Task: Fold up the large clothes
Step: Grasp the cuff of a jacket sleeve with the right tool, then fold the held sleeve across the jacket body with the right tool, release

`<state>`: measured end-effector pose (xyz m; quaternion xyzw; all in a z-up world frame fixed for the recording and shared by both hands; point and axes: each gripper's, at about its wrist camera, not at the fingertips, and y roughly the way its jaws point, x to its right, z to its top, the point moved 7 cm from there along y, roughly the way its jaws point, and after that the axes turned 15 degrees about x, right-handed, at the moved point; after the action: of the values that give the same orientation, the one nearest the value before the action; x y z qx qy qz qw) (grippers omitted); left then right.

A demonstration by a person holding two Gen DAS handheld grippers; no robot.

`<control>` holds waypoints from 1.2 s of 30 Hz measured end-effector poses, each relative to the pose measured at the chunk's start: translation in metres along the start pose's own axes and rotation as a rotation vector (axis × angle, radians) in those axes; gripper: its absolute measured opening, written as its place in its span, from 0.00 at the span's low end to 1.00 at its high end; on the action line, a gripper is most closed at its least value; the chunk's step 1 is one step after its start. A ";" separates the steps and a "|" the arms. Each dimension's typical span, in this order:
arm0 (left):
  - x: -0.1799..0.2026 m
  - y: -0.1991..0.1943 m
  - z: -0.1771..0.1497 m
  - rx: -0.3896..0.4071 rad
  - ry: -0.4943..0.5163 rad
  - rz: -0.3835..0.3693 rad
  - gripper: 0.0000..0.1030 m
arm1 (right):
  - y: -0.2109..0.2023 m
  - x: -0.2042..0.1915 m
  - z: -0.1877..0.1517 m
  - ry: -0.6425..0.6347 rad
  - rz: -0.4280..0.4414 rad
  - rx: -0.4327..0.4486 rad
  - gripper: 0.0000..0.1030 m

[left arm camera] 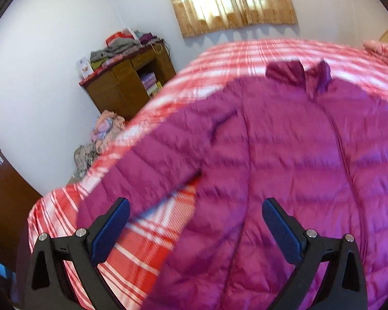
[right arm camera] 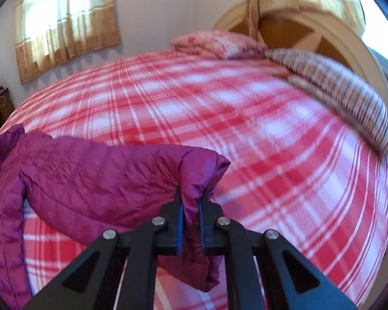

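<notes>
A magenta quilted puffer jacket (left arm camera: 284, 160) lies spread on a bed with a red and white plaid cover (left arm camera: 219, 59), collar at the far side. My left gripper (left arm camera: 195, 206) is open and empty above the jacket's near left part, where a sleeve (left arm camera: 147, 175) runs toward the bed's left edge. In the right wrist view my right gripper (right arm camera: 191, 193) is shut on the cuff end of the jacket's other sleeve (right arm camera: 111, 178) and holds it lifted off the plaid cover (right arm camera: 245, 118).
A wooden cabinet (left arm camera: 126, 82) piled with clothes stands by the wall left of the bed, with more clothes (left arm camera: 103, 131) on the floor. A pink pillow (right arm camera: 214, 44), a striped blanket (right arm camera: 336, 87) and the headboard (right arm camera: 323, 33) are at the far right. A dark door (left arm camera: 2, 188) is at left.
</notes>
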<state>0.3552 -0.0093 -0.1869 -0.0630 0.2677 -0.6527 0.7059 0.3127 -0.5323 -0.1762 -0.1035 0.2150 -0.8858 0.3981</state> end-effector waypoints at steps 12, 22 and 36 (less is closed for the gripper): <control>-0.015 0.026 0.038 0.054 -0.051 0.009 0.99 | -0.029 -0.141 0.073 -0.262 0.131 0.200 0.09; -0.013 0.052 0.021 -0.004 -0.076 -0.015 0.99 | -0.033 -0.299 0.012 -0.509 0.309 0.193 0.08; -0.037 0.044 0.018 -0.015 -0.117 0.015 0.99 | -0.055 -0.354 -0.071 -0.648 0.483 0.138 0.87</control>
<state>0.4026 0.0272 -0.1803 -0.1045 0.2314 -0.6405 0.7248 0.4853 -0.2133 -0.2176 -0.2966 0.0366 -0.7008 0.6478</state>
